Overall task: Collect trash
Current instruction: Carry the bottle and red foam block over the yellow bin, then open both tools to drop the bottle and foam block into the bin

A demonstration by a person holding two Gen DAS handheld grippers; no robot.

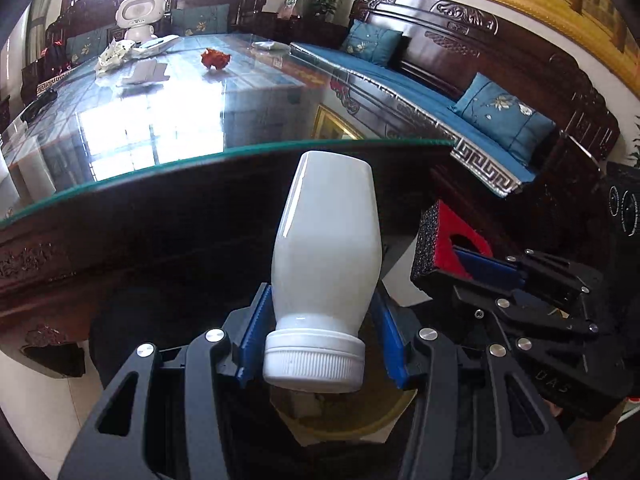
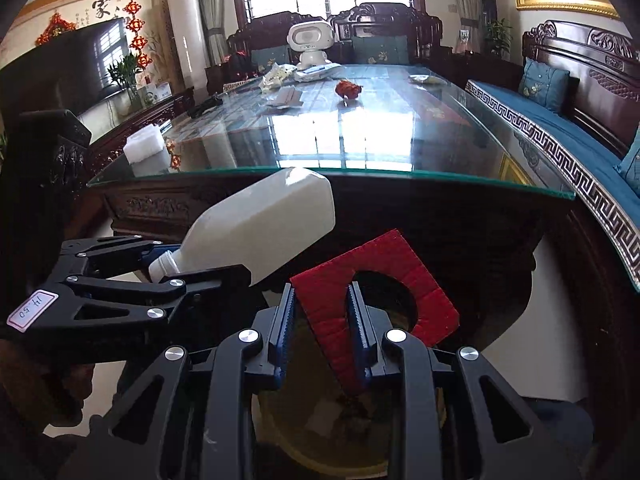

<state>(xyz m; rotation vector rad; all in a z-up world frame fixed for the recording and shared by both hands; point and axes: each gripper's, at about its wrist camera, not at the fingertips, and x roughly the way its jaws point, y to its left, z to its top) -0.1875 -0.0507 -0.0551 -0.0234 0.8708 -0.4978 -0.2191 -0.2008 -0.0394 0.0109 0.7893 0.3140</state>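
Observation:
My left gripper (image 1: 320, 332) is shut on a white plastic bottle (image 1: 328, 252), gripped near its ribbed cap, base pointing away from me. The same bottle (image 2: 260, 224) shows in the right wrist view, held by the left gripper (image 2: 176, 264). My right gripper (image 2: 322, 320) is shut on a red foam pad with a round hole (image 2: 384, 280); it also shows in the left wrist view (image 1: 444, 236). Both are held in front of the table's near edge, above a bin (image 2: 320, 440) with a tan inside. A red crumpled wrapper (image 1: 215, 58) lies far back on the glass table (image 1: 160, 120).
White crumpled wrapping (image 2: 276, 76), grey papers (image 2: 286, 98) and a small white robot (image 2: 310, 42) stand at the table's far end. A white foam block (image 2: 144, 144) sits at the near left corner. A blue-cushioned wooden bench (image 2: 560, 120) runs along the right.

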